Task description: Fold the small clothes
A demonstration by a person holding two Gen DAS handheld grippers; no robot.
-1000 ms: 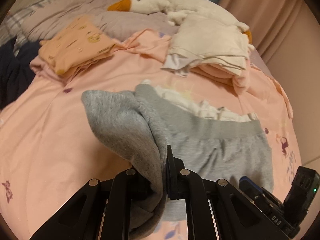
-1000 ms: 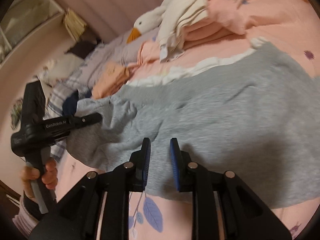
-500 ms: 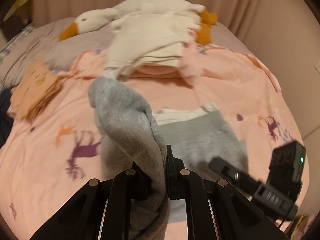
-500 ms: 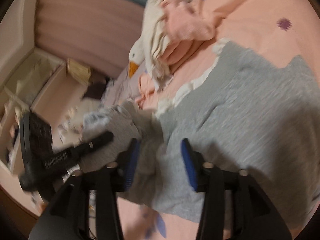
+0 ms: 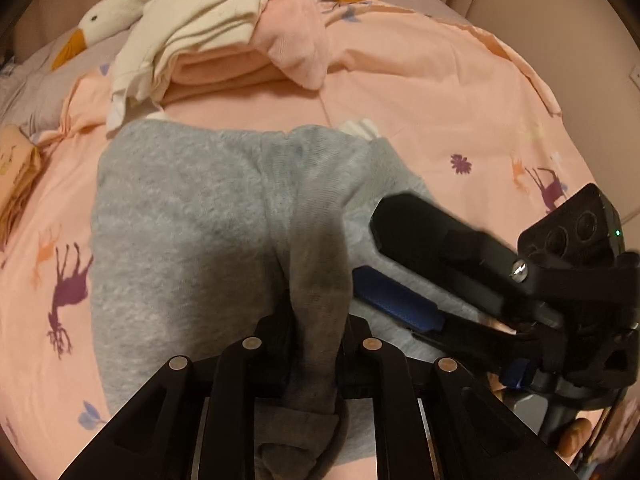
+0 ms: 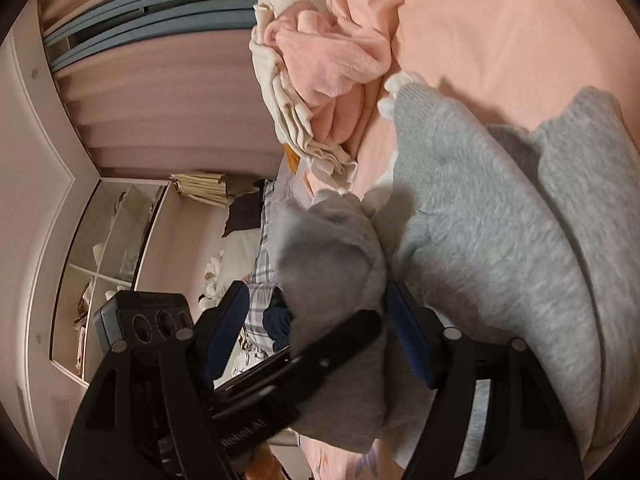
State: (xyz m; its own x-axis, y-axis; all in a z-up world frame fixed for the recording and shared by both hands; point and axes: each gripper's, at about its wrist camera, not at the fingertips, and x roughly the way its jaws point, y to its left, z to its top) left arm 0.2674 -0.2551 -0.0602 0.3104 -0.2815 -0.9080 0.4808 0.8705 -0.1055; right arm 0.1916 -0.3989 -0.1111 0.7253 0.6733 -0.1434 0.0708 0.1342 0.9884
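Left gripper point(image 5: 316, 320) clamps folded-over edge of soft grey knit garment point(image 5: 192, 208) mid pink bedsheet point(image 5: 420, 92); right gripper point(image 6: 316, 332) jaws opening around the same bunched edge, closest.

No legible text — lettering on tongs point(image 6: 316, 344) blurred.

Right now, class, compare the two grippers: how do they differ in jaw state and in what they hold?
The left gripper is shut on a fold of the grey garment; the right gripper holds nothing, though grey fabric lies between its fingers. The left gripper's jaws stay nearly together; the right gripper's stand wide and are opening. Both are black and work the same grey garment.
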